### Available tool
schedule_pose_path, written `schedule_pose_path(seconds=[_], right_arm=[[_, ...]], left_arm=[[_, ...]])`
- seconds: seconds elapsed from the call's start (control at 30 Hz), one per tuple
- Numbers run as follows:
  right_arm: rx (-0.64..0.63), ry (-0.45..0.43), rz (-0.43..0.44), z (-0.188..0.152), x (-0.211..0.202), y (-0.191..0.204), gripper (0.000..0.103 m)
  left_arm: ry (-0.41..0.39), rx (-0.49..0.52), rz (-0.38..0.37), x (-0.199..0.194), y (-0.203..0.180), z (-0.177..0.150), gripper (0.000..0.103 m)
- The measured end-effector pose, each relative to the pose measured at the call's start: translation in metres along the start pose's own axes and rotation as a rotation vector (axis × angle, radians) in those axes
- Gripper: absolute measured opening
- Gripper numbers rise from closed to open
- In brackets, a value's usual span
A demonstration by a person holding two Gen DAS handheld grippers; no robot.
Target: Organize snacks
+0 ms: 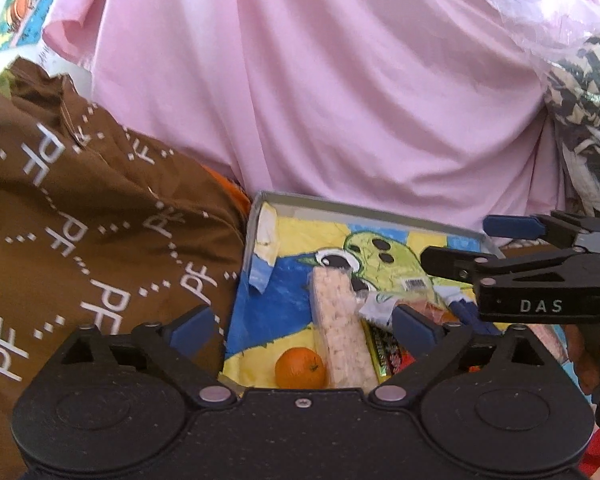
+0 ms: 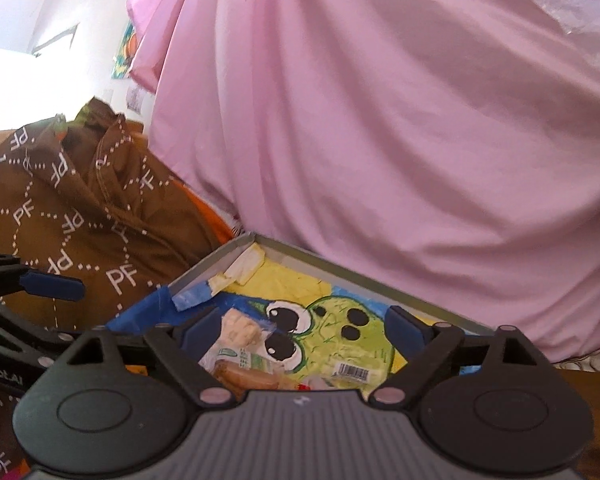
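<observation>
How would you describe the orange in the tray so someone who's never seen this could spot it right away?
Find the shallow grey-rimmed tray lined with a cartoon frog drawing, in front of the pink cloth. At its near end, left of the long pale wafer packet, sits the orange. It is the only round, unwrapped item there; everything beside it is packaged.

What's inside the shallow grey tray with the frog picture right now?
The grey tray holds a small orange, a long pale wafer pack and a yellow-black wrapper. Both grippers hide its near right part.
</observation>
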State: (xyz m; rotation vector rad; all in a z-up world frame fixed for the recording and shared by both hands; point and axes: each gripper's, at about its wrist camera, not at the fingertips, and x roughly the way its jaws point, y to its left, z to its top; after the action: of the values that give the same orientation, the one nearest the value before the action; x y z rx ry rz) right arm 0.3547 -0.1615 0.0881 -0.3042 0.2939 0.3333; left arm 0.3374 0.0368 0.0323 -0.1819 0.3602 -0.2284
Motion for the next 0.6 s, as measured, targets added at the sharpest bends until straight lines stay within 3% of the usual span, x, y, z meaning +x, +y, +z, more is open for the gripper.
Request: schedule_pose_path(seconds=[0.37,0.6], right_arm=[[0.057,-0.045,-0.049,0.005,-0.052,-0.004,0.102],[0.118,-0.015,-0.068,-0.006,-0.091,-0.002,0.103]], left_arm=[[-0.043,0.008,0.012,-0.042,-0.011,0.009,0.102],[-0.042,0.005,0.015,-0.074,-0.023,0.002,0.102]])
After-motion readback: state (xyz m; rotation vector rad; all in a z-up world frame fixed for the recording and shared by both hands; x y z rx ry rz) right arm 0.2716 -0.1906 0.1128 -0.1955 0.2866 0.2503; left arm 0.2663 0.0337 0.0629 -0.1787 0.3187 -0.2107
